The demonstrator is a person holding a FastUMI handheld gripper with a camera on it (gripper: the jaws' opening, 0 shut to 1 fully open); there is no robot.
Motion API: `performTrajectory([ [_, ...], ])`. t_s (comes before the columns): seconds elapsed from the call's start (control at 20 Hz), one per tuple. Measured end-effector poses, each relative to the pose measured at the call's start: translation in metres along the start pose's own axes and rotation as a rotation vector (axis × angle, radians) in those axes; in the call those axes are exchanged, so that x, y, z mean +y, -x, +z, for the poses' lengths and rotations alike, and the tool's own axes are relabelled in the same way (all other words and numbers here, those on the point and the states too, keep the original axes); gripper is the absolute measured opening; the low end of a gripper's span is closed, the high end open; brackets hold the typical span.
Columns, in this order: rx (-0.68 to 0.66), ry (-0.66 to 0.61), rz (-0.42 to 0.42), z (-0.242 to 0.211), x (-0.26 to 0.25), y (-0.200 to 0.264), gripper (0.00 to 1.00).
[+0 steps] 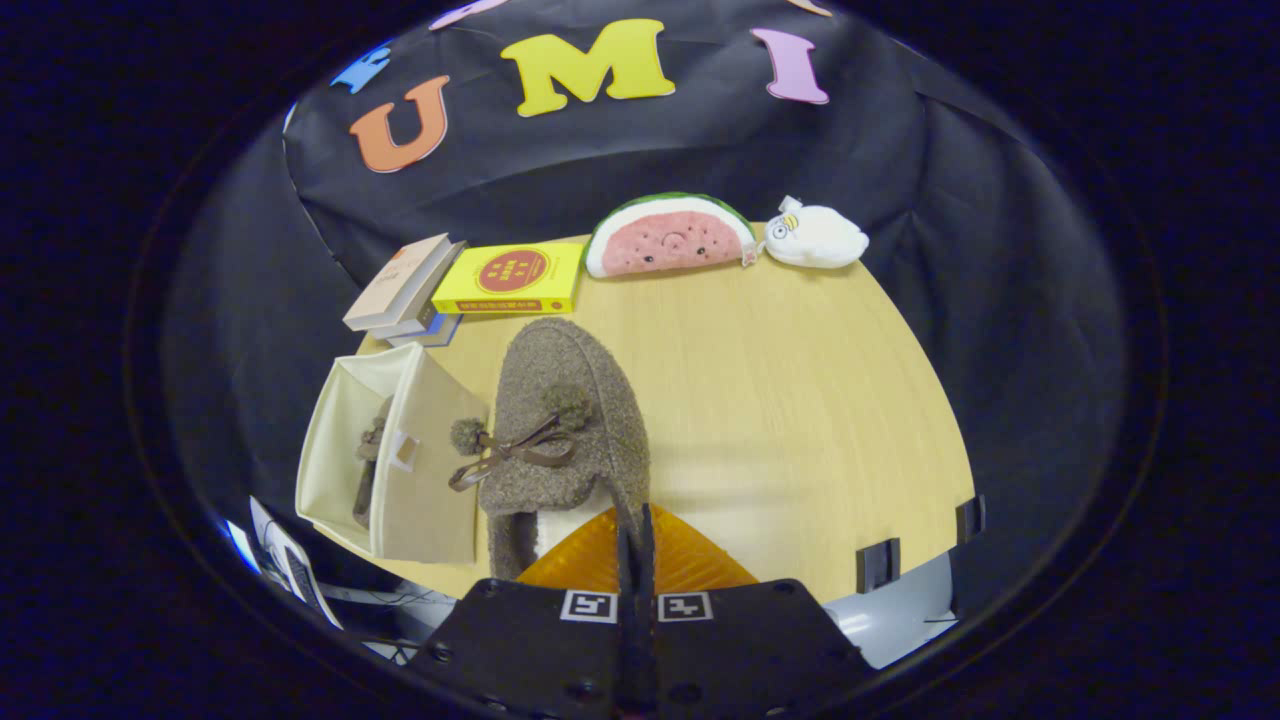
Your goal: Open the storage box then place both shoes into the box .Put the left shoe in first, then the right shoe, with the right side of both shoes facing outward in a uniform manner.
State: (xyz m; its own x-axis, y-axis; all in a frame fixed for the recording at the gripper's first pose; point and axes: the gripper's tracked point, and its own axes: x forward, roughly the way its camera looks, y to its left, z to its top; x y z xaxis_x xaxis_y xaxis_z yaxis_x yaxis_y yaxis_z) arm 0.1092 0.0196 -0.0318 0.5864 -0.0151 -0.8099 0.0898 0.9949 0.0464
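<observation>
Shoe number two, a brown fuzzy slipper (pixel 570 420) with two pompoms and a brown ribbon bow, hangs pinched at its heel rim by the hand-held gripper (pixel 636 530), whose two fingers are pressed close together on the edge of the collar. The slipper's toe points away from the fingers, toward the far side of the worktop (pixel 800 400), and its pale lining shows just beside the fingers.

Touching or just beside the slipper on its left stands one cream fabric storage box (pixel 400 470), its opening turned to the left. Inside it one more brown shoe (pixel 368 470) shows in part, with a bow like the first; how it lies cannot be told. That makes two shoes counted, one held and one in the box.

Beyond the box and the slipper lies a group of books: one yellow book (pixel 512 278) with a red round mark, and beside it a leaning stack of about three books (pixel 402 288). Further along the far edge of the light wood worktop sit two soft toys, one watermelon slice plush (pixel 668 238) and one white plush (pixel 815 237), touching or nearly so
</observation>
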Motion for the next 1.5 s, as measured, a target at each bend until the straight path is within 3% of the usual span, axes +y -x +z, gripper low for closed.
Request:
performTrajectory([
  [0.35,-0.03,0.021,0.082,0.005,0.109,0.018,0.0],
  [0.5,-0.022,0.024,0.133,0.003,0.161,0.014,0.0],
  [0.8,-0.034,-0.017,0.148,0.003,0.229,-0.018,0.0],
  [1.3,-0.089,0.049,-0.068,-0.018,0.256,-0.085,0.0],
  [1.5,-0.112,0.054,-0.089,-0.026,0.257,-0.093,0.01],
])
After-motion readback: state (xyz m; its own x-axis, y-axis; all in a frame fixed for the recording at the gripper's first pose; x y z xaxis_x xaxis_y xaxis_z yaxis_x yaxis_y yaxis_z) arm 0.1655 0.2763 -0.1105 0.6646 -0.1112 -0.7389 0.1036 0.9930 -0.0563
